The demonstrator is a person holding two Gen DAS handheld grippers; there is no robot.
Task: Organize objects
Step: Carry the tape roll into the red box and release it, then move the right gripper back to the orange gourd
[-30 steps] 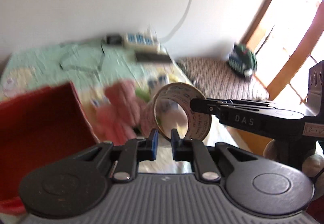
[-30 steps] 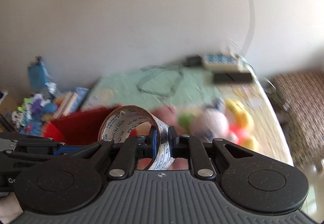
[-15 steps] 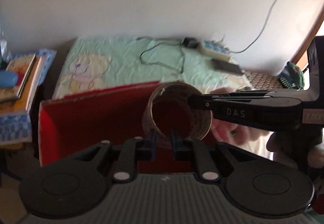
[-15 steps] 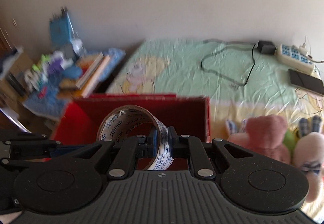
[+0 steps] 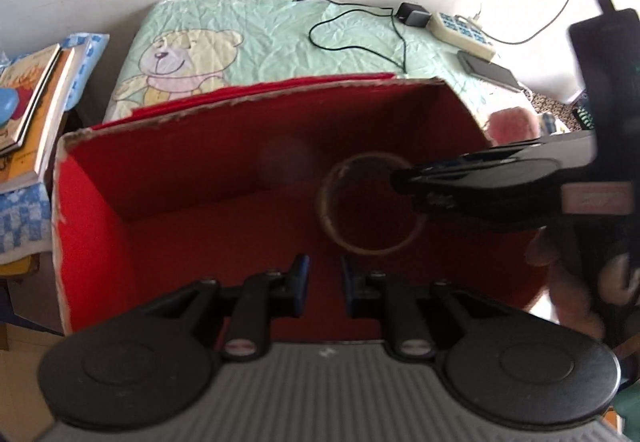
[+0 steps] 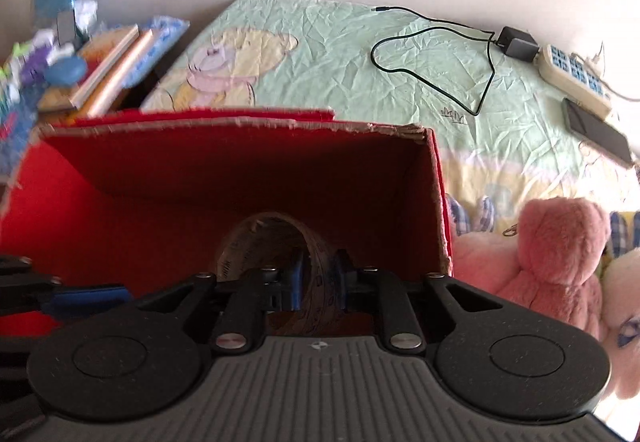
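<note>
Left hand-held gripper [image 5: 323, 284] now released, clear of tape roll [image 5: 370, 204]. Right hand-held gripper [image 6: 318, 284] still clamped on roll, now lowered inside red box [image 5: 160, 162], near right wall.

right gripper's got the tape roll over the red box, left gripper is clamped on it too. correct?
Half right. The right gripper holds the tape roll over the red box, but the left gripper is not on it: the left wrist view shows its jaws apart with nothing between them, short of the roll.

Right tongs [image 6: 316, 280] pinch closed around something; left tongs [image 5: 323, 284] gape slightly, holding nothing.
</note>
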